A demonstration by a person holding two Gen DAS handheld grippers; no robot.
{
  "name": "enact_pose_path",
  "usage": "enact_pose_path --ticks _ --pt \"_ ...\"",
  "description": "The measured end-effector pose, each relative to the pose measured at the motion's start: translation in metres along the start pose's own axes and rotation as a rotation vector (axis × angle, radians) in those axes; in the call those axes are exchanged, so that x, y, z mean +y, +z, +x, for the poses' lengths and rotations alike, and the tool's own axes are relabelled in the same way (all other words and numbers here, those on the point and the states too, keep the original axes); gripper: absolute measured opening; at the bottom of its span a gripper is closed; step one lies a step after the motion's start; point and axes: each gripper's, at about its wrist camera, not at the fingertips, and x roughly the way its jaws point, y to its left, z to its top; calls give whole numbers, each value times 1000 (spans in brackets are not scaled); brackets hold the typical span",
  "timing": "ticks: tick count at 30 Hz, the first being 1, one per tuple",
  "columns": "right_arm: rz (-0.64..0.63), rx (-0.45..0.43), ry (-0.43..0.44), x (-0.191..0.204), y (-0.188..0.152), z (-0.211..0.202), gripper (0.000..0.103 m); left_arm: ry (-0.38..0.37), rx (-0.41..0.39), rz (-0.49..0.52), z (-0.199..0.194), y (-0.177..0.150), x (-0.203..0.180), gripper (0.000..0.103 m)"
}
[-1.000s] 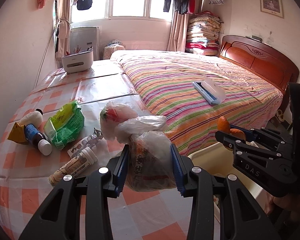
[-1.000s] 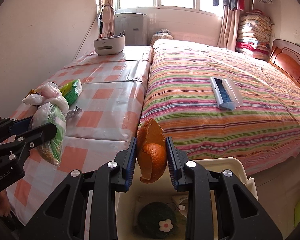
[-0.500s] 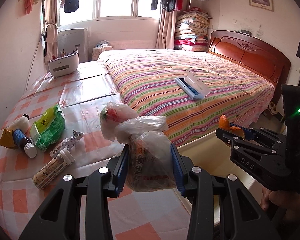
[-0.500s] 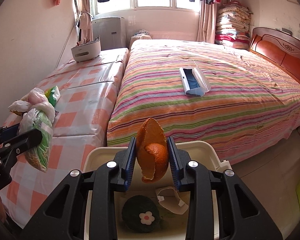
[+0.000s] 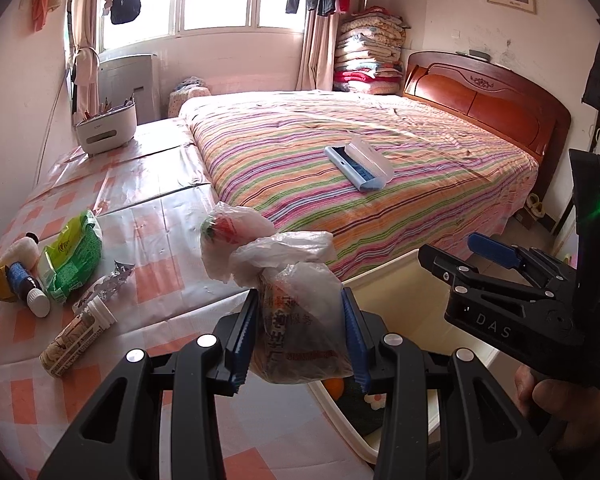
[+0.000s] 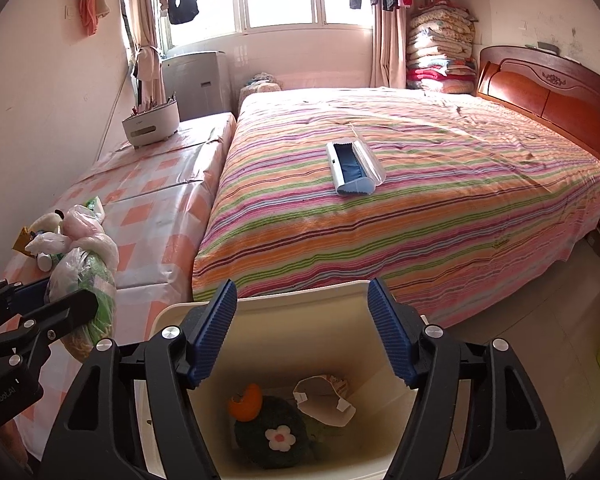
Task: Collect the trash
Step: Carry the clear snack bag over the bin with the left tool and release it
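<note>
My left gripper is shut on a knotted clear plastic bag of rubbish, held over the table's right edge beside the cream bin. The same bag hangs at the left of the right wrist view. My right gripper hovers above the bin, its jaws opening with nothing between them. The orange peel lies inside the bin on a dark green item with a white flower, next to a torn white carton.
Left on the checked table are a green packet, a blue bottle, a foil scrap and a tube of biscuits. A striped bed with a blue-and-white case lies beyond. A white organiser stands at the table's far end.
The right gripper's jaws opened and the orange peel fell into the bin. Both grippers drifted right, so the bin is now under the right gripper; the left still holds the bag.
</note>
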Motion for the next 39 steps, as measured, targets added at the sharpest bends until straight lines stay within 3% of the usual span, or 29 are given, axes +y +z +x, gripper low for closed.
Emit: enact_pose_path --ticks 31,37,39 --pt "141 -59 -61 -41 5 -13 76 -77 78 70 33 5 -49 41" --pt "155 -64 -67 -44 5 -14 76 -79 73 68 33 7 -53 47" --pt "157 -62 -68 -45 4 -14 77 -76 64 69 30 7 -52 63"
